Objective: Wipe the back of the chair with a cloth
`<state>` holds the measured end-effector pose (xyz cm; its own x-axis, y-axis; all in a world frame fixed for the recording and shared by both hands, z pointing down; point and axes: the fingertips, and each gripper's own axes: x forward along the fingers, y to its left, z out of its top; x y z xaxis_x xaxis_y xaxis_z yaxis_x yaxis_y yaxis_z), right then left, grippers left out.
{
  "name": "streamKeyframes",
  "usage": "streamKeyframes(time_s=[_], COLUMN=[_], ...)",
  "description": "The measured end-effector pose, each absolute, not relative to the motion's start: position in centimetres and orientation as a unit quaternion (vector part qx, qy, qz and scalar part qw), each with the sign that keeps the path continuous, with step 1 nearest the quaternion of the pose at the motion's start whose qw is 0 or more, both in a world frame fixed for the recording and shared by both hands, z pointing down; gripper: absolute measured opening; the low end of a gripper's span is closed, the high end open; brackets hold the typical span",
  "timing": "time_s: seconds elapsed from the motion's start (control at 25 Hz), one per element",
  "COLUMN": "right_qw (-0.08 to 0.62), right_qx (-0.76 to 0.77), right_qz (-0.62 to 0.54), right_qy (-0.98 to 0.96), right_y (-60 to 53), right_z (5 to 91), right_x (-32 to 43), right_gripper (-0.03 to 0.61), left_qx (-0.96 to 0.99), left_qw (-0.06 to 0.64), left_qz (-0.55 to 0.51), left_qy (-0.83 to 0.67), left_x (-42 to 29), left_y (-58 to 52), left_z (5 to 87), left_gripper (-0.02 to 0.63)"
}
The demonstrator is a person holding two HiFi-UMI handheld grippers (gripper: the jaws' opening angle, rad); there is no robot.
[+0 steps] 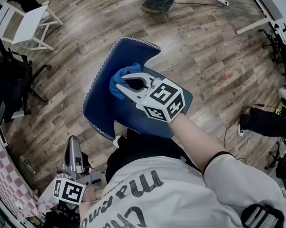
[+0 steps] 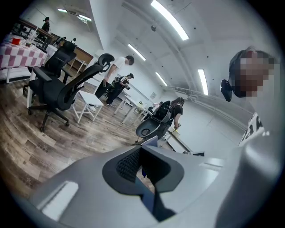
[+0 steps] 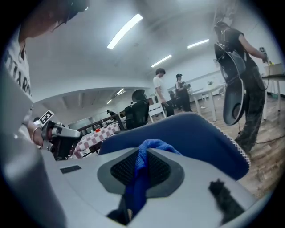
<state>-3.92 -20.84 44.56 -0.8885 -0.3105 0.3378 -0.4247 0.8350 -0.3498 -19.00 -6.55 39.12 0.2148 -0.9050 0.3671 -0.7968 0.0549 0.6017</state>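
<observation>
The blue chair back, edged with white stitching, fills the middle of the head view. My right gripper is shut on a blue cloth and holds it against the chair back's upper face. In the right gripper view the cloth bunches between the jaws, with the chair back just beyond. My left gripper hangs low at the left beside the person's body, away from the chair. Its jaws are shut with nothing in them.
A white folding chair and a black office chair stand at the left. A checked tablecloth is at the lower left. Black bags and cables lie on the wood floor at the right. A person's feet are beyond the chair.
</observation>
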Motion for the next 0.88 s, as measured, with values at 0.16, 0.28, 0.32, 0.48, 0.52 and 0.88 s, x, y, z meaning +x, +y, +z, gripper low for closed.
streamKeyframes(time_s=[0.16,0.28,0.32,0.48,0.52,0.88], right_qw=[0.146,0.153,0.153,0.164,0.168,0.176], right_qx=[0.143,0.111,0.101,0.05,0.036,-0.08], right_qz=[0.211,0.212,0.216,0.204,0.195,0.168], right_qy=[-0.956,-0.959,-0.959,-0.964,-0.966,-0.967], right_y=[-18.5,-17.0,-16.5,-14.1,-13.5,-8.4], right_z=[44.5,44.4,44.3,44.1,44.0,43.5], right_x=[-6.1,-6.9,-7.1,-8.3,-8.6,-11.3], right_gripper=[0.054,0.054,0.054,0.054,0.054,0.054], left_qx=[0.679,0.674,0.673,0.672,0.672,0.673], left_qw=[0.381,0.382,0.382,0.379,0.378,0.381], left_qz=[-0.075,-0.079,-0.08,-0.081,-0.081,-0.081], left_qy=[-0.623,-0.627,-0.628,-0.631,-0.632,-0.629], left_x=[-19.0,-19.2,-19.2,-19.6,-19.6,-19.4], left_y=[-6.3,-6.3,-6.4,-6.8,-6.9,-7.4], left_z=[39.4,39.5,39.4,39.3,39.4,39.6], left_gripper=[0.005,0.004,0.005,0.003,0.005,0.005])
